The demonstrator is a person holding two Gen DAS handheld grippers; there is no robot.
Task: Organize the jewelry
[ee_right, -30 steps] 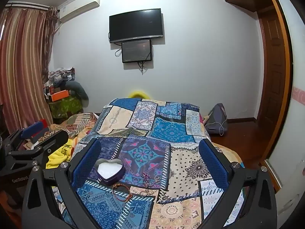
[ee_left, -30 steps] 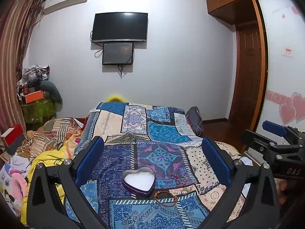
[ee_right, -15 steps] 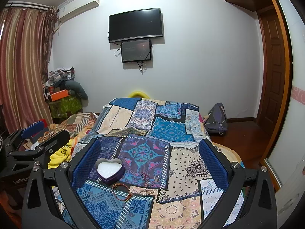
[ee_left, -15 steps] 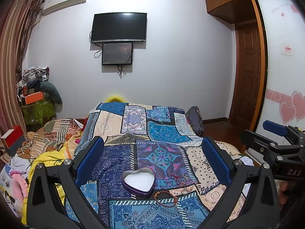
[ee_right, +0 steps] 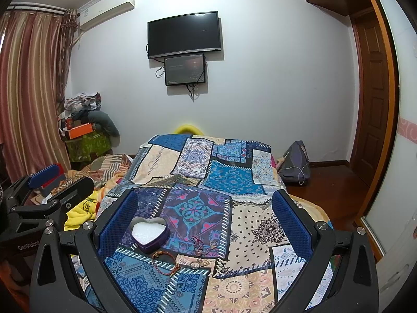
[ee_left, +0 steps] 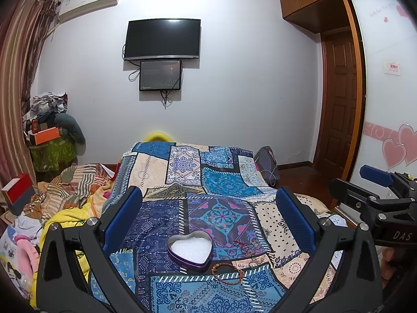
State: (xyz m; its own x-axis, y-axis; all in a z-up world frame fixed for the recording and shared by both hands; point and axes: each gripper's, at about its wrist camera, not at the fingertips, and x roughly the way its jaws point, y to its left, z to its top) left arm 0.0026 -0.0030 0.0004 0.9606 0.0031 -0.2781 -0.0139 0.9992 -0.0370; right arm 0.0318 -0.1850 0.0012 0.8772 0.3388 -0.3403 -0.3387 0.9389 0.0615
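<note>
Jewelry lies scattered on a patchwork bedspread [ee_left: 224, 182] low in both frames. In the left wrist view, a purple heart-shaped tin [ee_left: 190, 250] with a white lining sits open at lower centre, and a red-and-gold bracelet [ee_left: 226, 274] lies just below and right of it, close to its rim. Right of the tin, a dark red tangle [ee_left: 241, 244] and some small rings [ee_left: 256, 257] rest on the cloth (too small to make out further).

The left tool [ee_left: 209, 224] hangs above the bed with its blue pads spread wide and nothing between them. The right tool [ee_right: 204, 221] is likewise wide apart and holds nothing; in its view the tin [ee_right: 149, 234] shows left of centre, the bracelet [ee_right: 164, 262] beneath it, and the rings [ee_right: 206, 250] to the right. A television [ee_left: 163, 39] hangs on the wall at upper centre.
</note>
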